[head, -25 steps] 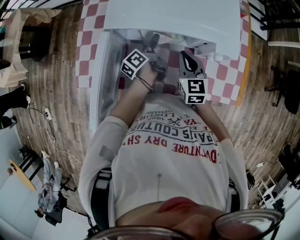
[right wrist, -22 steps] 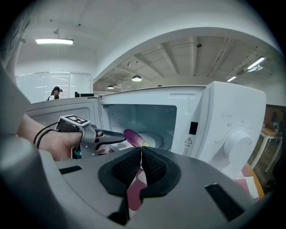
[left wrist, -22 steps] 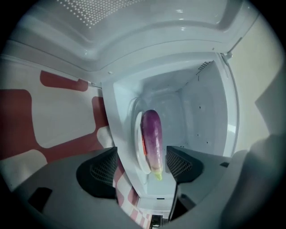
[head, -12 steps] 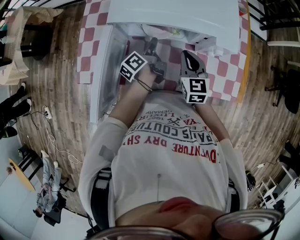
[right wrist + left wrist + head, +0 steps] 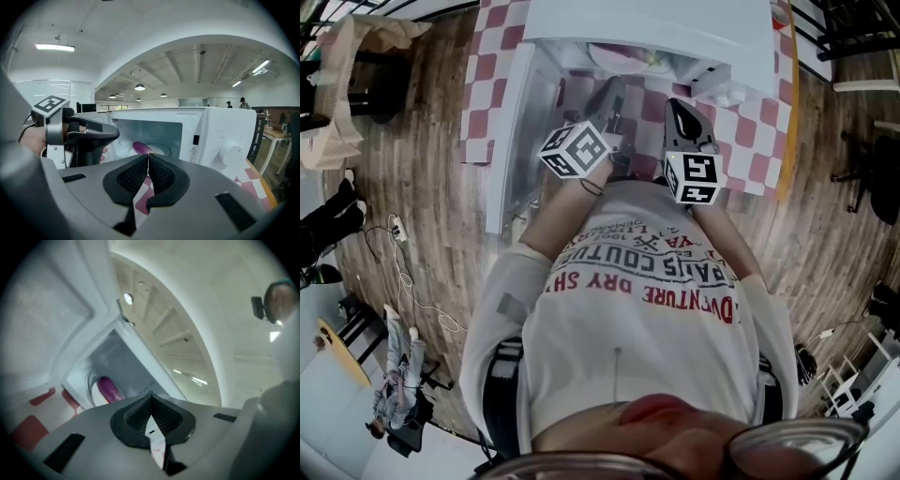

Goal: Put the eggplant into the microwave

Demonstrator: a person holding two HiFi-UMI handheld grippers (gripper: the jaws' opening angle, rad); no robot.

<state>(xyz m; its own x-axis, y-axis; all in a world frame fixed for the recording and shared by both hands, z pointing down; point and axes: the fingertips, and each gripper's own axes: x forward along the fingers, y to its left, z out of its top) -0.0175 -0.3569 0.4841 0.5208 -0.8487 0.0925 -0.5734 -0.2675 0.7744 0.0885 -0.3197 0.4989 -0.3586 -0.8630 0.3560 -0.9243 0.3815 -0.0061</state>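
The left gripper (image 5: 150, 401) has just been closing, and its jaws now meet with nothing between them. At ten o'clock from them, the eggplant (image 5: 108, 388) lies inside the microwave (image 5: 220, 136) on the white turntable (image 5: 161, 151) (glossy purple, smooth, elongated, with a rounded end). The right gripper (image 5: 148, 161) is likewise closed and empty, with the eggplant at twelve o'clock beyond its tips.

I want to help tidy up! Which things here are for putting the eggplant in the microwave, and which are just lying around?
For the job: eggplant, already inside; microwave; its open door; left gripper, jaws just closed on nothing; right gripper, shut and empty.
Just lying about: checkered cloth; loose cables; black chair.
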